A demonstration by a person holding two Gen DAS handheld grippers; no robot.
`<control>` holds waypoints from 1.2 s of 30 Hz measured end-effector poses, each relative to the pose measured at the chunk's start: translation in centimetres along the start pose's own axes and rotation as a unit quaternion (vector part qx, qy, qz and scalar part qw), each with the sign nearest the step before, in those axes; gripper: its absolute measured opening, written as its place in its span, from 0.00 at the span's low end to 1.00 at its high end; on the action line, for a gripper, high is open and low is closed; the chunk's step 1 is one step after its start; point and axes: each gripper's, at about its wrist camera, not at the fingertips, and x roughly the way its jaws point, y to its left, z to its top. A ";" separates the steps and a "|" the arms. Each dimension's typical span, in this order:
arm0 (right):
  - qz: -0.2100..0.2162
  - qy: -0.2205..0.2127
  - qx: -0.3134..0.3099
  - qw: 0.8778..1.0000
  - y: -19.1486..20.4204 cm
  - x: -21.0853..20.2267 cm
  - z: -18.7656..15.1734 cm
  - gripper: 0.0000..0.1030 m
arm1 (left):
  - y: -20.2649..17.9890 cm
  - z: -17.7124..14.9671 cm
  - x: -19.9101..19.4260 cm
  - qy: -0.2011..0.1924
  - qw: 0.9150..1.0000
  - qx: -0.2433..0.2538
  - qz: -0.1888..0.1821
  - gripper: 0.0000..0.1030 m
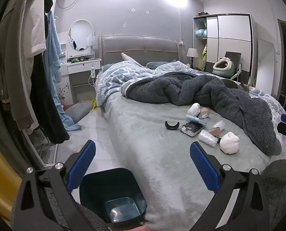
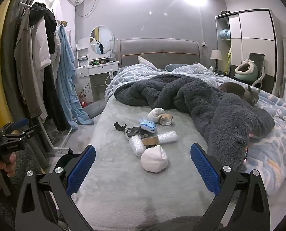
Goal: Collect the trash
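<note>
Trash lies in a heap on the grey bed sheet: a white crumpled ball, two bubble-wrap rolls, a cardboard piece, a black packet, a blue tissue pack, a tape roll, a black curved piece. The heap also shows in the left wrist view. A dark blue bin stands on the floor by the bed corner. My left gripper is open and empty above the bin. My right gripper is open and empty, just short of the white ball.
A rumpled dark grey blanket covers the bed's right side, with a grey cat on it. A clothes rack stands left of the bed. A dressing table and wardrobe stand at the back.
</note>
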 end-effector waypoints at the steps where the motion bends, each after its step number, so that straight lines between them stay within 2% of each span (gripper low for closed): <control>1: 0.001 0.000 0.000 1.000 0.0 0.1 0.0 0.97 | 0.0 0.0 0.0 0.000 1.000 0.000 0.000 0.97; 36: 0.002 0.000 -0.003 1.000 0.3 0.1 0.1 0.97 | 0.0 0.0 0.0 0.001 1.000 0.001 0.000 0.97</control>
